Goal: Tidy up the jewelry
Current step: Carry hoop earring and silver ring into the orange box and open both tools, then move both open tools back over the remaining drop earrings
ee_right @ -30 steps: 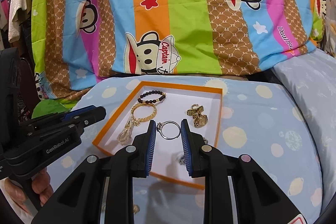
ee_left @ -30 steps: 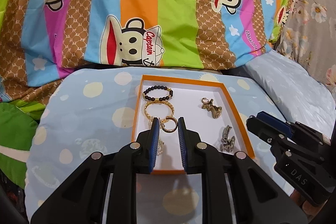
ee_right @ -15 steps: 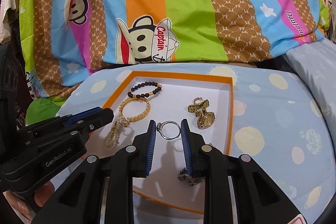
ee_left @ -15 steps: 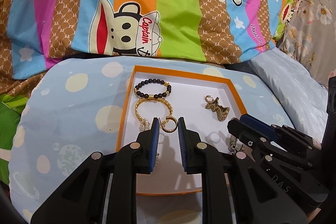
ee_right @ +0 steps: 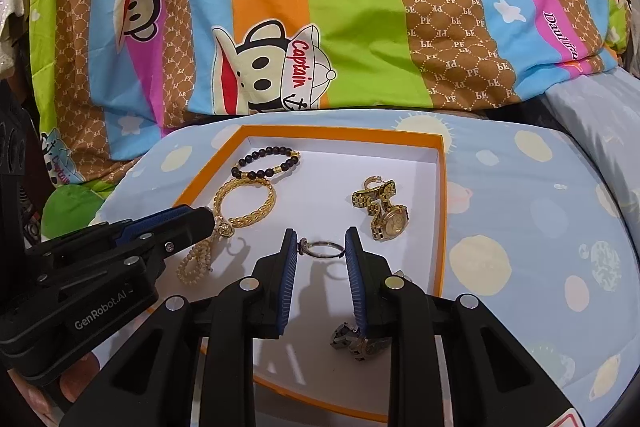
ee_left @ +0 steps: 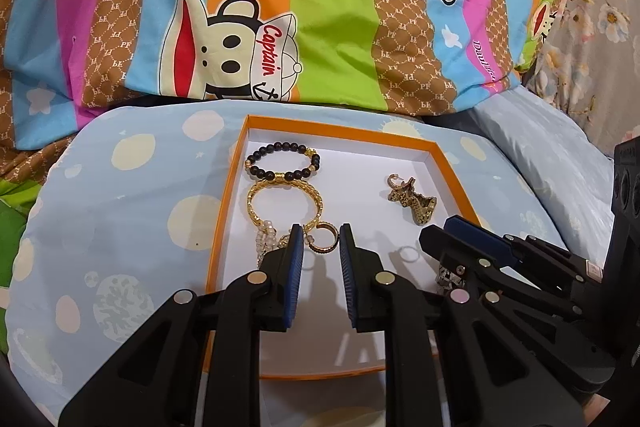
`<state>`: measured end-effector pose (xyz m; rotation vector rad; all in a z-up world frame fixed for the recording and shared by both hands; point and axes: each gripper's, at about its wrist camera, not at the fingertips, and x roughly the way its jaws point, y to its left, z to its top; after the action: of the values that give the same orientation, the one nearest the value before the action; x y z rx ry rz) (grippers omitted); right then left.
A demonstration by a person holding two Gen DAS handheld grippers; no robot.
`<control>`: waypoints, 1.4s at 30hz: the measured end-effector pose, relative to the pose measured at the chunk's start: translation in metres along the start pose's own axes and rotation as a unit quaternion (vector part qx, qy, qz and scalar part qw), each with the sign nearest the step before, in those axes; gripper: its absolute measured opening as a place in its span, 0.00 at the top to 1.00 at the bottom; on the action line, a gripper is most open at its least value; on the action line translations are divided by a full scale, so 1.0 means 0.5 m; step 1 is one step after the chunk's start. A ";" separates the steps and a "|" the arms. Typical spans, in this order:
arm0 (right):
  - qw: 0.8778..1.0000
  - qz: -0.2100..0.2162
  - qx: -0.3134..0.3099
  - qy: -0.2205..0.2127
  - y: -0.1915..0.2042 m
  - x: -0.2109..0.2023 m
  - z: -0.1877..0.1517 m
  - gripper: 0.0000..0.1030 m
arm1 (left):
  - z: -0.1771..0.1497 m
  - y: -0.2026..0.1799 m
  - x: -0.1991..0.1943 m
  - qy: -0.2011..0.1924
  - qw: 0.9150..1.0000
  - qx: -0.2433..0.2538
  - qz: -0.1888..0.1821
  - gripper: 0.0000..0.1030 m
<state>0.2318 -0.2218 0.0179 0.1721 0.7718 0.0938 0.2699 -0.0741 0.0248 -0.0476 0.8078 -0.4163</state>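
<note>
My left gripper [ee_left: 320, 241] is clamped on a gold ring [ee_left: 322, 238] — the band sits between the blue pads at the fingertips, held above the white floor of the orange-rimmed tray [ee_left: 224, 211]. My right gripper [ee_right: 321, 247] grips a thin silver ring [ee_right: 322, 249] the same way, band spanning the gap between its pads, its small setting against the left pad. From the left wrist the right gripper [ee_left: 448, 231] shows at lower right, its tips over the tray's right half, with the silver ring [ee_left: 408, 253] just visible at them.

In the tray: black bead bracelet [ee_left: 282, 163] at the far left corner, gold chain bracelet [ee_left: 284, 203] just in front of it and touching it, and a pearl strand [ee_left: 266, 241] trailing toward me, right beside my left finger. In the right wrist view the pearl strand [ee_right: 196, 259] lies just past the tip of the left gripper [ee_right: 196, 219]. Gold watch [ee_right: 380, 207] on the right side of the tray, lying folded, apart from both rings. A dark metal watch [ee_right: 360, 339] sits near the tray's front, partly hidden under my right finger.

The tray rests on a light-blue cushion with pale spots [ee_right: 520, 227]; a striped cartoon-monkey blanket [ee_right: 320, 27] fills the background.
</note>
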 end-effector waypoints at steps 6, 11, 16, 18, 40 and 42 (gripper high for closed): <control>1.000 -0.002 0.004 -0.008 -0.003 -0.006 0.002 0.76 | 0.001 0.003 -0.006 -0.008 1.000 -0.006 -0.003 0.74; 1.000 -0.002 0.003 -0.015 -0.004 -0.015 0.003 0.75 | 0.005 0.007 -0.017 -0.016 1.000 -0.012 0.000 0.67; 1.000 -0.002 0.006 -0.024 -0.004 -0.042 0.001 0.74 | 0.011 0.017 -0.041 -0.025 0.999 -0.020 0.006 0.67; 1.000 -0.001 0.008 -0.028 -0.005 -0.057 -0.004 0.74 | 0.013 0.023 -0.058 -0.031 0.999 -0.023 0.006 0.67; 1.000 -0.012 0.004 0.013 0.010 -0.076 -0.105 0.74 | -0.087 0.041 -0.063 0.015 0.999 -0.021 0.047 0.67; 1.000 -0.015 0.004 0.012 0.005 -0.079 -0.107 0.74 | -0.094 0.034 -0.070 0.015 0.999 -0.018 0.048 0.67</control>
<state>0.1664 -0.2185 0.0077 0.1680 0.7994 0.0648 0.2211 -0.0397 0.0128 -0.0354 0.8433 -0.3125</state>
